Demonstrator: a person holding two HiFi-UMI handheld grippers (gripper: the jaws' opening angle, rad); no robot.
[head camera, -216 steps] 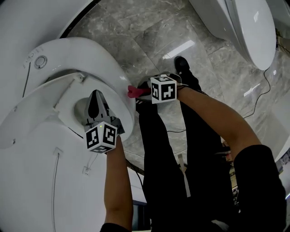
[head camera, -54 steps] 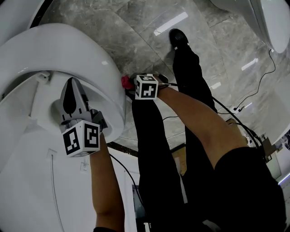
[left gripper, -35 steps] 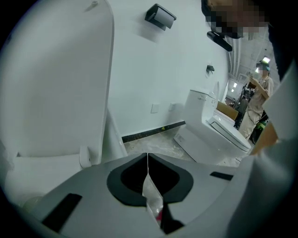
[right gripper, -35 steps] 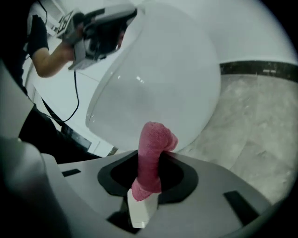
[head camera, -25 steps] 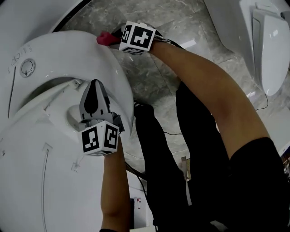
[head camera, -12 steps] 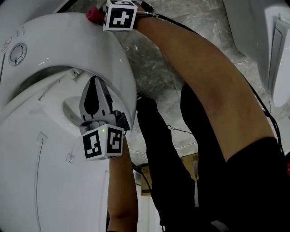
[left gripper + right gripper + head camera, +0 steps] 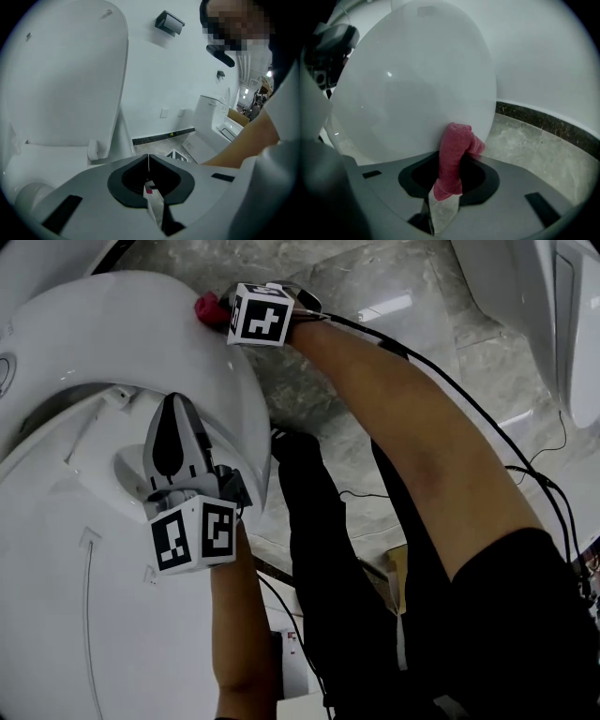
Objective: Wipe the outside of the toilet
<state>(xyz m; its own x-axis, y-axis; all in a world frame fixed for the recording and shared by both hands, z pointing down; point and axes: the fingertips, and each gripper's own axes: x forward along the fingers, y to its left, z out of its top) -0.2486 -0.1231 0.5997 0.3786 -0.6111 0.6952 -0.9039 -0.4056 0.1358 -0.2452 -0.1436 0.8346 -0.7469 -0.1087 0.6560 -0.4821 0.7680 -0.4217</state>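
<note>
The toilet [image 7: 159, 334] fills the left of the head view, its rounded white outer wall turned toward the grey marble floor [image 7: 375, 277]. A red cloth [image 7: 457, 140] is pressed against that outer wall, low on the curve and close above the floor. The right gripper [image 7: 450, 164] has its jaws clamped on the cloth, which bunches out past the tips and touches the porcelain. In the head view this gripper sits at the toilet's far side, with only a bit of cloth showing beyond its marker cube [image 7: 260, 315].

The left gripper [image 7: 171, 413] is over the toilet's top, inside the rim. Its jaws are pressed together with nothing between them (whether they touch the porcelain cannot be told). Straight ahead of it stands the raised lid [image 7: 70, 70].

The person's legs [image 7: 319, 549], in black, stand just beside the toilet's near side. A thin cable [image 7: 441, 371] runs along the right arm. A second toilet [image 7: 562, 324] stands well apart from the first, across the floor. On the wall beyond the lid hangs a dark holder [image 7: 169, 22].
</note>
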